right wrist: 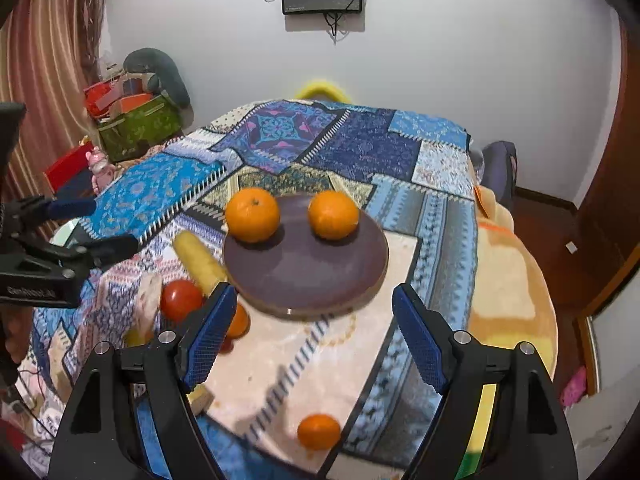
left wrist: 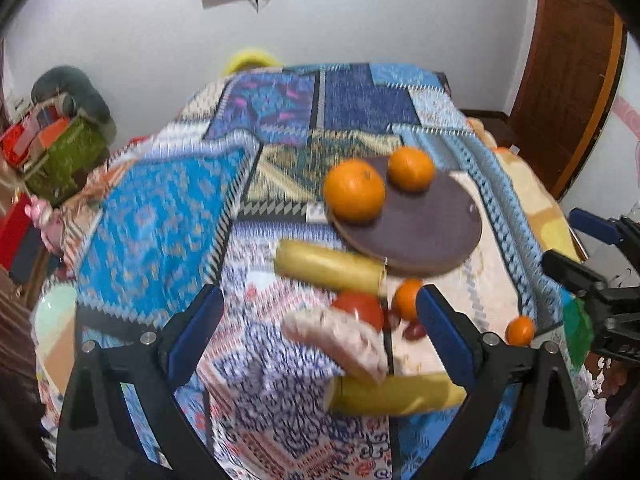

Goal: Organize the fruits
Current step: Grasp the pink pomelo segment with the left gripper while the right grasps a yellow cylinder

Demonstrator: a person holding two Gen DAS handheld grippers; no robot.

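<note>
Claws (left wrist: 320, 332) (right wrist: 312, 336) wide apart, empty, above fruit

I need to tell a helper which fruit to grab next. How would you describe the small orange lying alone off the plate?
Find the round dark plate on the patterned bedspread, which carries two big oranges. Come toward the near edge onto the pale patch of cloth: the small orange sits there alone, smaller than the plated pair and away from the fruit pile.

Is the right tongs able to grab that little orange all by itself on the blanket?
Probably yes. The right tongs are open and empty, and the little orange sits alone on the blanket just below them, with nothing near it. The plate and other fruit lie farther off.
</note>
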